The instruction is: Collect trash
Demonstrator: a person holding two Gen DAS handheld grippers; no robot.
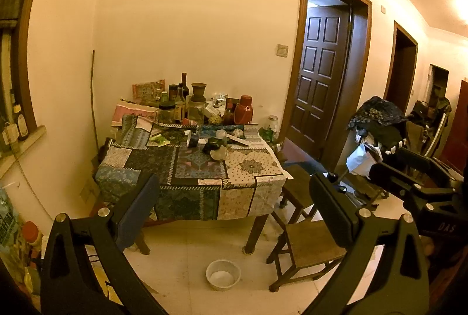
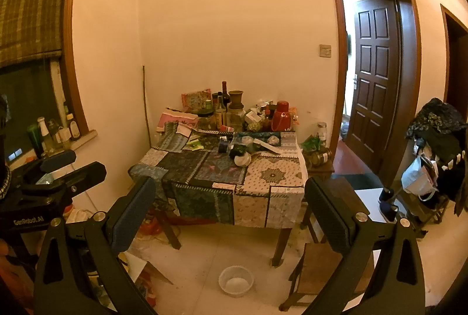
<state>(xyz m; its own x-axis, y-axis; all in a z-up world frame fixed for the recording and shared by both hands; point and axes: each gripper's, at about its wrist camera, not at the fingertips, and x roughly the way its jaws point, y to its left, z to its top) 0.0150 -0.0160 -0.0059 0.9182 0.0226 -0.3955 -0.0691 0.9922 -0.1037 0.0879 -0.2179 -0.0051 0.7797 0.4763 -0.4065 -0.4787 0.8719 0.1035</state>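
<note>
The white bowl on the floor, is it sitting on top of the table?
No, the white bowl sits on the floor tiles in front of the table.

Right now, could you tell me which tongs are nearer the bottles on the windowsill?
Left. The left tongs hover just in front of the bottles; the right tongs are off toward the doorway.

The surface is set against the back wall, in the corner right of the window. Bottles and jars are crowded along its rear edge, a flask at their right. Loose scraps and a roll of tape are scattered mid-surface, a cup tipped just in front of them. A bowl is placed on the floor before the surface. A stool is set at its front right. An open door is seen to the right, a loaded rack further right.
</note>
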